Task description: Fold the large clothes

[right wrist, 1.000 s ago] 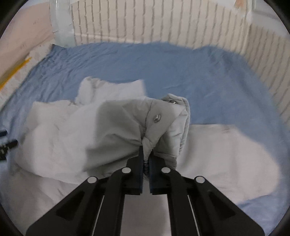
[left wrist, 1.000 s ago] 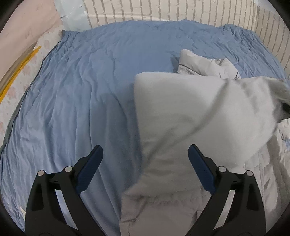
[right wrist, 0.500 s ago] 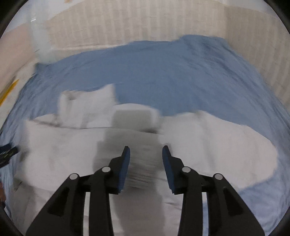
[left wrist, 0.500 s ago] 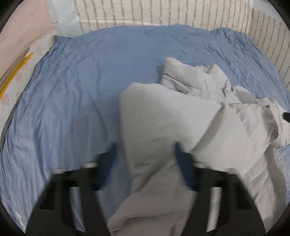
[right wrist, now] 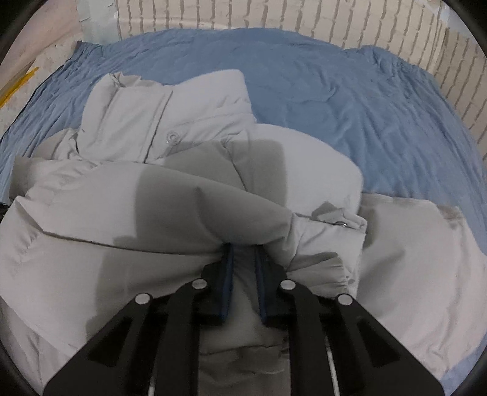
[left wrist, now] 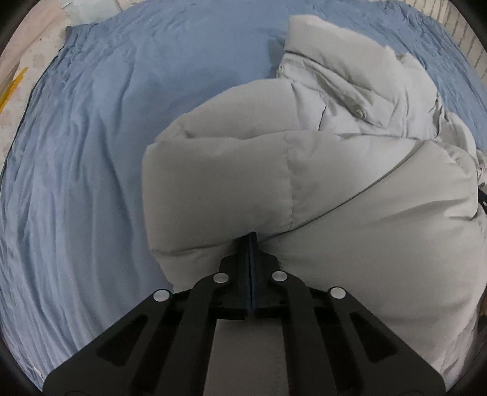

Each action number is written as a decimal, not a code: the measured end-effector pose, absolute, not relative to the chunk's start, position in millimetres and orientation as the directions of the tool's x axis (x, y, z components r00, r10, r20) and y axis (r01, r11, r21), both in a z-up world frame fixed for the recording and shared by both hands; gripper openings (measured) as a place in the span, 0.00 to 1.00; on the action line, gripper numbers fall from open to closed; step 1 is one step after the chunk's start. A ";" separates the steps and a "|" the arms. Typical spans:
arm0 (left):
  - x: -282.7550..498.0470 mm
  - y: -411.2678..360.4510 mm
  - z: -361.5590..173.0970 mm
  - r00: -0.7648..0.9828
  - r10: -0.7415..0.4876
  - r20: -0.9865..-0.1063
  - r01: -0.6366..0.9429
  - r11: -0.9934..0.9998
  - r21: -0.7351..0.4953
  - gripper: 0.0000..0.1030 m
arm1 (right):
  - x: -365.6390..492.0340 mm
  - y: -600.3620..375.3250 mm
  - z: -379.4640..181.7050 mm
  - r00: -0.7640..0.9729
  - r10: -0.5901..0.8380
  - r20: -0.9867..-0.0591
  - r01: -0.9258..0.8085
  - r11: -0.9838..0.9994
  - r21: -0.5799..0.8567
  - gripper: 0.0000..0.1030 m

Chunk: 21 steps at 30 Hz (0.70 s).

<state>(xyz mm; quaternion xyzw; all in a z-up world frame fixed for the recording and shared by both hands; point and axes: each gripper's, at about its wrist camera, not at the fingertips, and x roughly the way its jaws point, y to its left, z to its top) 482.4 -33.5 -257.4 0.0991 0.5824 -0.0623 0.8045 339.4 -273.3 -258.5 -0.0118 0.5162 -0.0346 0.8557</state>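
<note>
Left wrist view: we find the left tool (left wrist: 252, 243) just pressed together on the padded jacket (left wrist: 334, 195) lying directly ahead, its collar farthest; the right tool (right wrist: 243, 252), narrowing, straddles a fold.

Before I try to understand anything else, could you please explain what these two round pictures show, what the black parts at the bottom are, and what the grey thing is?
No robot is here: a person holds one two-finger gripper in each hand, and a fisheye camera on each looks along its fingers, hence the round pictures.

One picture is from the left gripper, the other from the right gripper. The black parts are their arms, with dark blue pads.

On the blue bedsheet lies a light grey padded jacket, partly folded, with a snap button near its collar. A brick-patterned wall stands behind.

The left jaws have just closed, shut on a fold of the jacket. The right jaws have also been closing and now pinch jacket fabric between the pads.
</note>
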 end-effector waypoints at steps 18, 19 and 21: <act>393.7 -6.9 -202.7 0.477 -0.094 -0.874 0.234 0.972 0.023 0.25 | 286.2 -276.7 -197.7 0.505 0.065 -0.861 0.059 0.992 0.110 0.19; 387.8 -5.9 -211.5 0.470 -0.073 -0.880 0.229 0.973 0.042 0.25 | 284.3 -271.3 -201.0 0.498 0.069 -0.864 0.051 0.993 0.108 0.19; 383.6 -4.5 -227.3 0.447 -0.067 -0.892 0.217 0.976 0.035 0.25 | 285.0 -260.1 -215.9 0.466 0.061 -0.883 0.035 0.996 0.087 0.18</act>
